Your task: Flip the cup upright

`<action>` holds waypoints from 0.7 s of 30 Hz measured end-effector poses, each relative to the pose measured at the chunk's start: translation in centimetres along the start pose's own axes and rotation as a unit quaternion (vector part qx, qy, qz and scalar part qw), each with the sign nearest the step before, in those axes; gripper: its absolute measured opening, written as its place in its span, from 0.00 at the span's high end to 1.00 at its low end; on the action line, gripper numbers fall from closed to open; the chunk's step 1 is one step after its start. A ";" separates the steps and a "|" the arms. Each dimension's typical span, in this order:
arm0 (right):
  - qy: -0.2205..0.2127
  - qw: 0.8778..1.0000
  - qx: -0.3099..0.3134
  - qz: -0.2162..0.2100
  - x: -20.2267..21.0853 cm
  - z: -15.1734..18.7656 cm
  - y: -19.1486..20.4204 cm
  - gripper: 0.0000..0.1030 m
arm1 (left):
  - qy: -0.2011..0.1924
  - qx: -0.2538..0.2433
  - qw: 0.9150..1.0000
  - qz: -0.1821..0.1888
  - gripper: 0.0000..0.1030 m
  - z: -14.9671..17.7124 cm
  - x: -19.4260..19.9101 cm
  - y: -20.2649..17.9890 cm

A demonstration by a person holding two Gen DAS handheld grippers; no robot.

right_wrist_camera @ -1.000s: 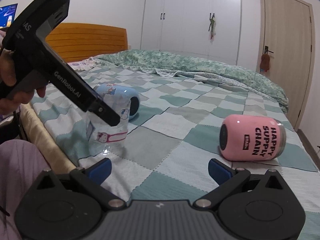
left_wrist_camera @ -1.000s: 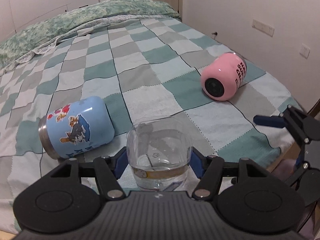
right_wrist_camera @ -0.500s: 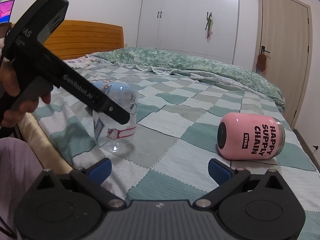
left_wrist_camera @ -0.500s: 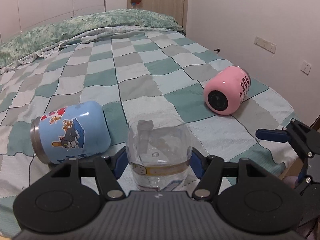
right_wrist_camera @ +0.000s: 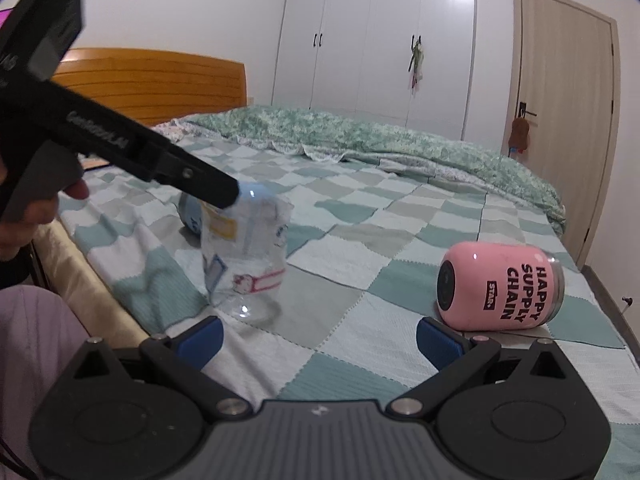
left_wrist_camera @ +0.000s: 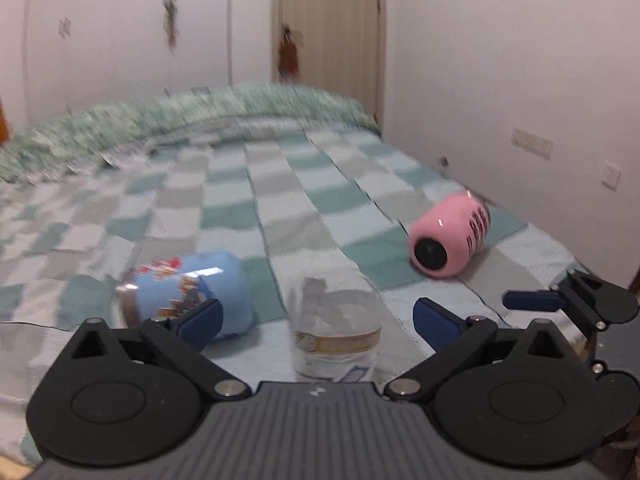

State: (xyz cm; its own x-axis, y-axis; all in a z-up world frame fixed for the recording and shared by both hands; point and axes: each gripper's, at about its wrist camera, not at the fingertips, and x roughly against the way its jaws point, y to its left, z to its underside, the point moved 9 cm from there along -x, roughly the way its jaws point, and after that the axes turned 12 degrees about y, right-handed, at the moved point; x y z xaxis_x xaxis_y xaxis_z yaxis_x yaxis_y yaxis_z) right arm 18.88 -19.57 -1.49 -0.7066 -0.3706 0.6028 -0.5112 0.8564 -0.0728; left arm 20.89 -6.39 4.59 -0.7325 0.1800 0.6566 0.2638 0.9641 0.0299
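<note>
A clear glass cup stands upright on the checkered bedspread, just in front of my left gripper. The left jaws are wide open on either side of it and do not touch it. The cup also shows in the right wrist view, with the left gripper's fingers at its rim. A blue cartoon cup lies on its side to the left. A pink cup lies on its side to the right. My right gripper is open and empty, low over the bed.
The bed's near edge runs along the left in the right wrist view. A folded green quilt lies at the far end. A wall with sockets is on the right. The right gripper shows at the bed's right edge.
My left gripper has opened and let go of the glass cup, which now stands upright on the bed. The left gripper has tilted up and drawn back a little. The right gripper barely moved.
</note>
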 end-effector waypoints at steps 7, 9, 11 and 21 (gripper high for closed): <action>-0.057 0.997 -0.041 0.032 4.1 0.4 1.4 0.00 | -0.125 0.013 0.988 -0.085 0.00 3.5 5.8 1.6; -0.077 0.994 -0.055 0.050 5.4 0.9 1.9 0.00 | -0.147 0.026 0.983 -0.103 0.00 4.9 7.0 2.1; -0.093 0.991 -0.065 0.069 6.4 1.4 2.1 0.00 | -0.153 0.042 0.981 -0.112 0.00 6.3 7.5 2.7; -0.143 0.974 -0.097 0.147 8.8 4.9 2.2 0.00 | -0.184 0.096 0.967 -0.147 0.00 12.0 8.1 5.8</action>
State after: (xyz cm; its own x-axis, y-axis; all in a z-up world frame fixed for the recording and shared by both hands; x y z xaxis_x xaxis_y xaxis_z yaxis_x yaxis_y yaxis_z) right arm 9.17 -22.71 -0.21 -0.9303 -0.1606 0.3298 -0.1839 0.9821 -0.0406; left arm 9.02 3.02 1.03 -0.9412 -0.0850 0.3270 -0.0860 0.9962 0.0113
